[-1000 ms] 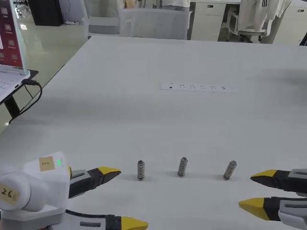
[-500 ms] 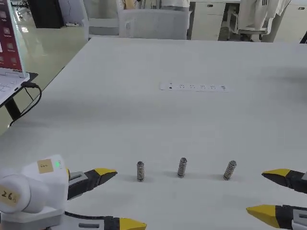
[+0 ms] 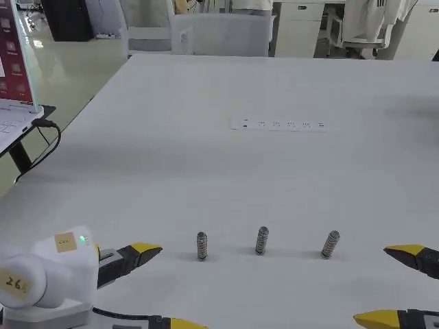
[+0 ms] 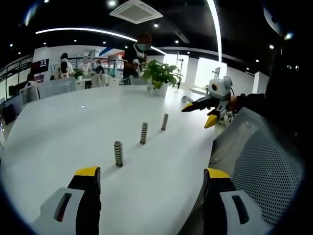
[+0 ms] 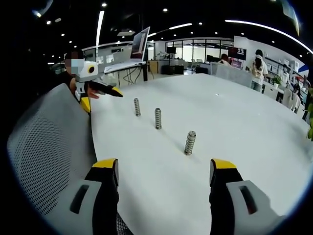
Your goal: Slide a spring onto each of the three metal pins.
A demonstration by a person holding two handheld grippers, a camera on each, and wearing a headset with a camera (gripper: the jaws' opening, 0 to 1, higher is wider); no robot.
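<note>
Three springs [image 3: 262, 240] stand in a row at the table's [image 3: 274, 171] near edge, apparently over hidden pins, so the task looks done; left gripper [image 3: 167, 286] and right gripper [image 3: 384, 284] flank them, jaws apart, empty.

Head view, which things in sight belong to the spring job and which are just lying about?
Job: left spring, middle spring, right spring, left hand-held gripper, right hand-held gripper.
Lying about: power strip, laptop, chair.
</note>
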